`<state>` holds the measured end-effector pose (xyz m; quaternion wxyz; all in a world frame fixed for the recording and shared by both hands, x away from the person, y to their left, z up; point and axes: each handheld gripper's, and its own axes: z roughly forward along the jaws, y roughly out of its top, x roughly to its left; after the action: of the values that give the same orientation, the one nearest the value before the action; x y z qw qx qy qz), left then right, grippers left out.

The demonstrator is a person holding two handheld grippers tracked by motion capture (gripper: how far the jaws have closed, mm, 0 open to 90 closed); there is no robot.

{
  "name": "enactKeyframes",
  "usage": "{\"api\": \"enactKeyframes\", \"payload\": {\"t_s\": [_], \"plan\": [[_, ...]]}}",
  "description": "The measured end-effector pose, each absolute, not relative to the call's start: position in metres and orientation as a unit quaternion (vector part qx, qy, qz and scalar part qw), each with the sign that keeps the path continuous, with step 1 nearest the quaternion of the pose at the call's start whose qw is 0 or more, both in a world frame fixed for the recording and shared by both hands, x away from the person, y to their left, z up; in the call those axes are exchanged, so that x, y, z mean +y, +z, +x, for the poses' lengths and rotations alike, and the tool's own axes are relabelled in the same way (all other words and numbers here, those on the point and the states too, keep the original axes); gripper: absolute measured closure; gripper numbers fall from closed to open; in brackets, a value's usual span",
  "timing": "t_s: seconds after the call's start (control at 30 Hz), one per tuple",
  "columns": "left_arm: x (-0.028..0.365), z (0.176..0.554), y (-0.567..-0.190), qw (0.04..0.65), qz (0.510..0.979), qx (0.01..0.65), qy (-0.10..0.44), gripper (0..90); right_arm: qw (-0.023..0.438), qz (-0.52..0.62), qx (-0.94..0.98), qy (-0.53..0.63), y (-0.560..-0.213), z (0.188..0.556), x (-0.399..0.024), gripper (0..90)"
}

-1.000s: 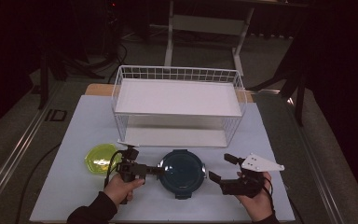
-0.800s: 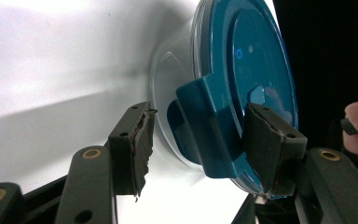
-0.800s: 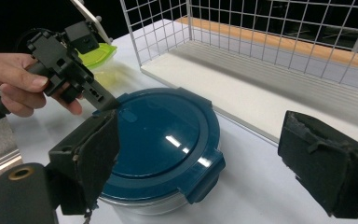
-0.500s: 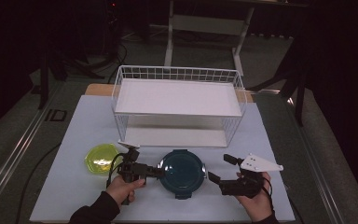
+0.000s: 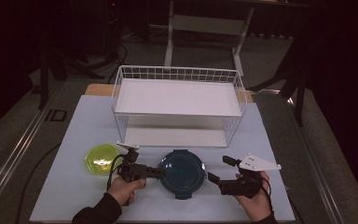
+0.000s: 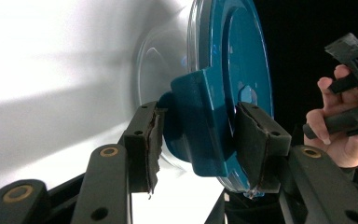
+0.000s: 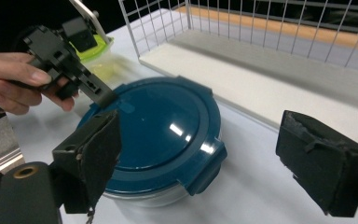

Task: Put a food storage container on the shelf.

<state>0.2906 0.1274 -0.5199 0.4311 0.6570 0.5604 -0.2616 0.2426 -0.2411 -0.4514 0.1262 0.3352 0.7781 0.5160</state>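
A round container with a dark blue clip-on lid [image 5: 182,170] sits on the white table near the front. My left gripper [image 5: 161,172] lies on its side at the container's left rim. Its jaws have just been closing and now pinch the lid's blue latch tab [image 6: 200,126], one pad under it and one pad [image 6: 251,140] on top. My right gripper [image 5: 218,169] is held just right of the container, open wide. From its own camera the lid [image 7: 158,126] lies ahead of the spread jaws, untouched by them.
A lime-green lidded container [image 5: 100,158] stands left of the left hand. A white wire two-level rack [image 5: 177,100] fills the back of the table, its lower shelf [image 7: 279,74] just behind the blue container. Dark floor surrounds the table.
The left gripper's jaws have drawn closer together at the container's left rim. Both hands and the container stay where they were.
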Motion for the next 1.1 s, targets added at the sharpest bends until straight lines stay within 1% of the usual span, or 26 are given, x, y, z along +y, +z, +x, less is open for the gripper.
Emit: {"api": "enactKeyframes", "payload": {"t_s": [0.07,0.17,0.23,0.4,0.43,0.47,0.6,0.8,1.0,1.1], "plan": [[0.127,0.291,-0.517,0.432,0.66,0.556,-0.263,53.3,0.122,0.341,0.779,0.511,-0.454,0.244,-0.241,14.6],[0.124,0.289,-0.512,0.43,0.669,0.551,-0.254,54.6,0.101,0.358,0.779,0.505,-0.459,0.249,-0.243,15.8],[0.124,0.289,-0.511,0.43,0.671,0.549,-0.252,54.8,0.074,0.379,0.773,0.503,-0.465,0.254,-0.245,17.3],[0.124,0.283,-0.509,0.436,0.686,0.531,-0.239,55.4,-0.004,0.429,0.757,0.493,-0.481,0.265,-0.252,24.5],[0.123,0.282,-0.508,0.438,0.69,0.526,-0.234,55.5,-0.015,0.437,0.754,0.49,-0.483,0.267,-0.253,26.1],[0.123,0.281,-0.507,0.44,0.694,0.521,-0.23,55.5,-0.028,0.443,0.751,0.488,-0.485,0.269,-0.253,29.9],[0.122,0.279,-0.504,0.439,0.707,0.509,-0.22,55.9,-0.069,0.45,0.75,0.48,-0.488,0.272,-0.25,36.2],[0.122,0.276,-0.503,0.443,0.714,0.497,-0.216,56.6,-0.11,0.468,0.747,0.459,-0.497,0.277,-0.245,41.5],[0.12,0.274,-0.502,0.445,0.715,0.496,-0.212,56.9,-0.149,0.473,0.742,0.451,-0.502,0.28,-0.245,43.9],[0.12,0.274,-0.502,0.445,0.714,0.496,-0.213,56.8,-0.172,0.473,0.733,0.457,-0.504,0.28,-0.246,52.3]]}}
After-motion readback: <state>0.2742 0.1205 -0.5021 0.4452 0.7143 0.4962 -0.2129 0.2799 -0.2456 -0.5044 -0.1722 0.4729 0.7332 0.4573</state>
